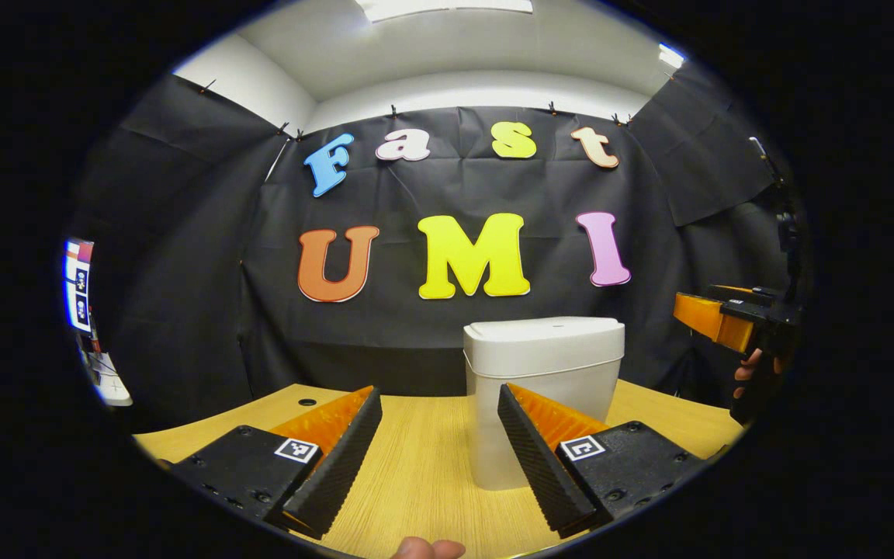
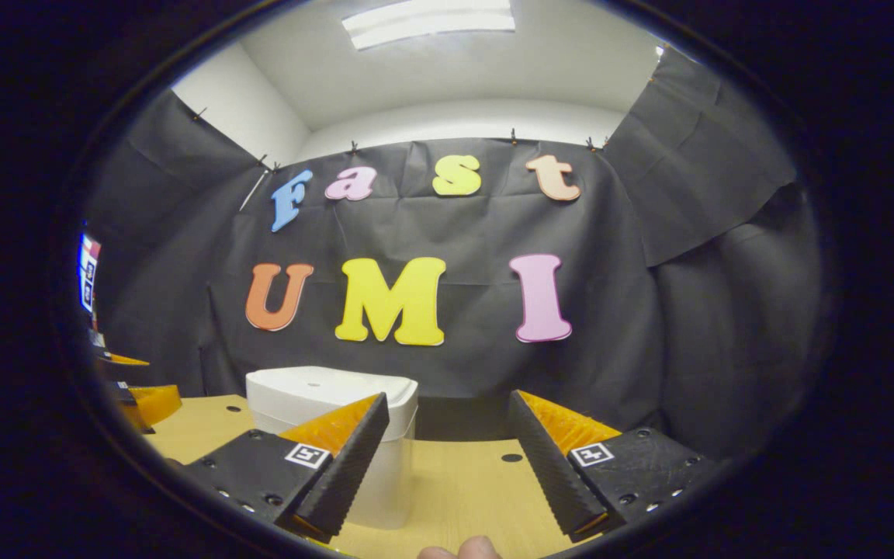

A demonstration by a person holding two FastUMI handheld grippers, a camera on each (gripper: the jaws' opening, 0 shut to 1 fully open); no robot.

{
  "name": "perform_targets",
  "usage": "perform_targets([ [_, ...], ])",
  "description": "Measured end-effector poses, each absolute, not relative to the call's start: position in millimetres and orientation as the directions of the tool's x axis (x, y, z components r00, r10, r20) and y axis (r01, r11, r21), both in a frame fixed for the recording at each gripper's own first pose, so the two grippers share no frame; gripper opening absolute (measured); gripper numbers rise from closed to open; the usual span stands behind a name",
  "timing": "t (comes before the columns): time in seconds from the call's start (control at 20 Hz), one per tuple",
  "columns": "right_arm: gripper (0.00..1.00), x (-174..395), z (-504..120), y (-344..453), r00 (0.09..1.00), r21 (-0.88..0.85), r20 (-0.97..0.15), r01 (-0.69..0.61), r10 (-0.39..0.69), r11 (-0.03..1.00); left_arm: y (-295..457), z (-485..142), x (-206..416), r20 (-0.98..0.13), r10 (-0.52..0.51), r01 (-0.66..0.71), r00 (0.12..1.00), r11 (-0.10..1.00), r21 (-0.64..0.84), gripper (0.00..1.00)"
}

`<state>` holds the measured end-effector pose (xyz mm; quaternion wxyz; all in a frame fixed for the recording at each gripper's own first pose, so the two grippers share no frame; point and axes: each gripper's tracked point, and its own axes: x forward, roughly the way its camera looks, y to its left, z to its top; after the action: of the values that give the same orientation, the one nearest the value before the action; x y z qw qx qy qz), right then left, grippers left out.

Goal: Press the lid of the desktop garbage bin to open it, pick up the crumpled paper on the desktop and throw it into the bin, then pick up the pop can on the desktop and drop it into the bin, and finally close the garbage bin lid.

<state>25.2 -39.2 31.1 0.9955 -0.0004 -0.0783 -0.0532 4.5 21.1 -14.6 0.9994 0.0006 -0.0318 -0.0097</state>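
The left gripper (image 1: 439, 435) and right gripper (image 2: 447, 454) are held with fingers released above the bench (image 1: 424, 466), before the closed bin (image 1: 544, 365).

Your bin (image 1: 544, 388) stands on the surface (image 1: 424, 458) with its lid (image 1: 544, 332) down, just ahead of your left gripper (image 1: 439, 458) and a little to its right; your right gripper (image 1: 734, 318) hangs off to the bin's right, well apart; seen along that gripper's jaws, the bin sits ahead to the left
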Motion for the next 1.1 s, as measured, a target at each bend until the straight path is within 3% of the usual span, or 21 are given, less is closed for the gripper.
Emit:
perform_targets([
  [0.35,0.95,-2.3,6.0,-23.1,0.989,0.012,0.12,0.088,-0.089,0.996,16.6,-15.1,-11.8,0.051,-0.018,0.017,0.999,0.999,0.035,0.97],
  [0.6,0.96,-15.5,-16.9,-5.8,0.991,0.027,0.081,0.108,-0.11,0.994,12.9,-10.0,-31.7,0.108,-0.045,0.04,0.993,0.998,0.051,0.97],
  [0.75,0.95,-25.0,-16.7,9.2,0.987,0.014,0.111,0.118,-0.119,0.993,30.7,-8.5,-40.3,0.141,-0.011,0.001,0.99,0.997,0.071,0.99],
  [1.1,0.95,-31.7,-5.8,42.1,0.984,-0.037,0.157,0.096,-0.089,0.995,34.2,-24.7,-40.6,0.097,-0.044,0.041,0.994,0.999,0.032,0.99],
])
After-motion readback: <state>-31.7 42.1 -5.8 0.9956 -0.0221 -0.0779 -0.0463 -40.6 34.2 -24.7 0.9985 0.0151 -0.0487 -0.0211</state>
